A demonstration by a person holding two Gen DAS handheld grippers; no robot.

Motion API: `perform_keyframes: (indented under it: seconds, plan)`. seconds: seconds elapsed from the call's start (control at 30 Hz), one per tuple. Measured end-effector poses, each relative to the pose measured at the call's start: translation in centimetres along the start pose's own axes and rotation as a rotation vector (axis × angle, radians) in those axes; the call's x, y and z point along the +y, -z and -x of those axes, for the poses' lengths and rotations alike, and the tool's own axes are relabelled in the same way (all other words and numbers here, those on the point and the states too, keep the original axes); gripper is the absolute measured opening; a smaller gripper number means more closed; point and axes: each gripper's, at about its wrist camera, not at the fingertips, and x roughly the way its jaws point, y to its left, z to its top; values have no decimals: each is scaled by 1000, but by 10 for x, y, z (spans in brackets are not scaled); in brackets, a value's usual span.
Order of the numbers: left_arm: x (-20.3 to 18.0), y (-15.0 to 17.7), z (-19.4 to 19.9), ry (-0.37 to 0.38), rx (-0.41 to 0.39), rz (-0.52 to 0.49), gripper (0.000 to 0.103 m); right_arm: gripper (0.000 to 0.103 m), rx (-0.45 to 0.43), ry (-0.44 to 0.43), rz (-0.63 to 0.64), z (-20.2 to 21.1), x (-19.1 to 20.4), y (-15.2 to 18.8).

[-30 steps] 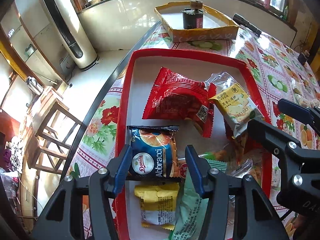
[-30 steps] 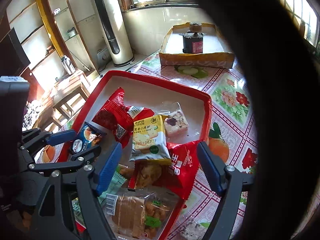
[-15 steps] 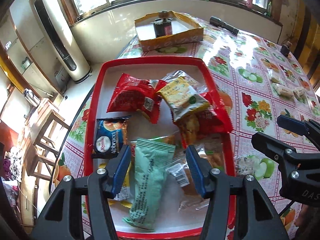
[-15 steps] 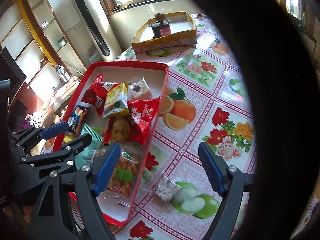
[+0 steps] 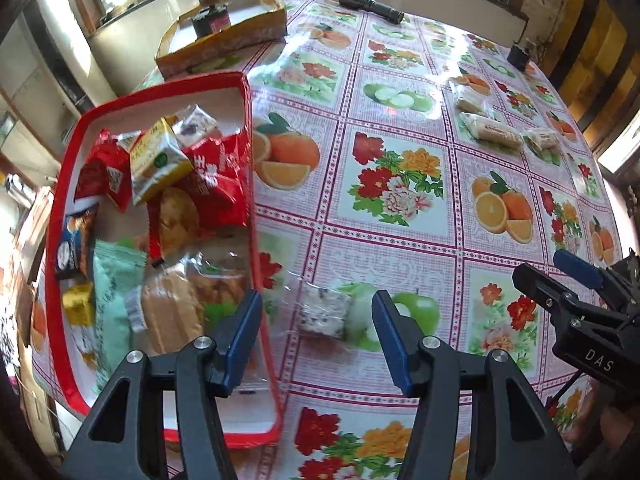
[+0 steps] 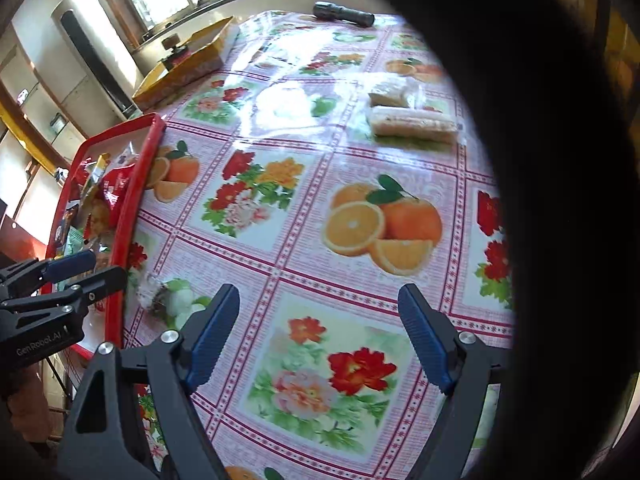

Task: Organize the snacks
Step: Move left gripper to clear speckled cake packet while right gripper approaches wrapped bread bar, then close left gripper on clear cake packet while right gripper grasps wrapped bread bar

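Left claw [image 5: 318, 332] spread wide, holding nothing, hovering over a small clear-wrapped speckled snack [image 5: 323, 314] lying on the desk [image 5: 400, 240] just right of the red tray [image 5: 250, 152]; long axis of the snack hard to judge, wrapper running roughly crosswise between the blue fingers [image 5: 242, 336]. Right claw [image 6: 320, 336] also wide and empty, above bare flowered cloth well right of the tray. Tray crowded with packets: red, yellow, mint-green, clear bags of biscuits. Seen fully from the left wrist only: three wrapped bars [image 5: 490, 130] far right of the tray, lying crosswise. Right wrist view half blocked by a dark blur. Beyond the tray, a yellow box [image 5: 224, 40] and a flashlight [image 5: 370, 0].
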Motion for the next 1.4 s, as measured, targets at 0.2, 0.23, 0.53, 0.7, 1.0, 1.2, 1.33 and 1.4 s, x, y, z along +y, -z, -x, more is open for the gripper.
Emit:
perform_keyframes:
  seconds: [0.2,0.23,0.53,0.7,1.0,1.2,1.33,1.4]
  plan:
    - [-1,20,-10,25,72,276,55,82,4,38,13,-3,-30,-7]
    - [-2,22,-10,6,55,292,55,82,6,37,2,-4,-36,-9]
    - [-2,5,-47,-85,65,322,56,82,-41,38,23,-9,-64,-55]
    - [-26,-24,-60,-83,46,205,60,85,-103,51,212,-21,-53,-89]
    - [-58,-61,-73,-45,57,108,60,89,2,107,440,-88,-43,-138]
    - [-41,-67,-74,-39,102,145,60,89,86,73,474,-104,-44,-148]
    - [-18,-72,-67,-4,115,161,60,76,120,33,442,-102,-47,-146]
    - [-10,-76,-64,13,123,163,60,71,130,32,416,-100,-46,-142]
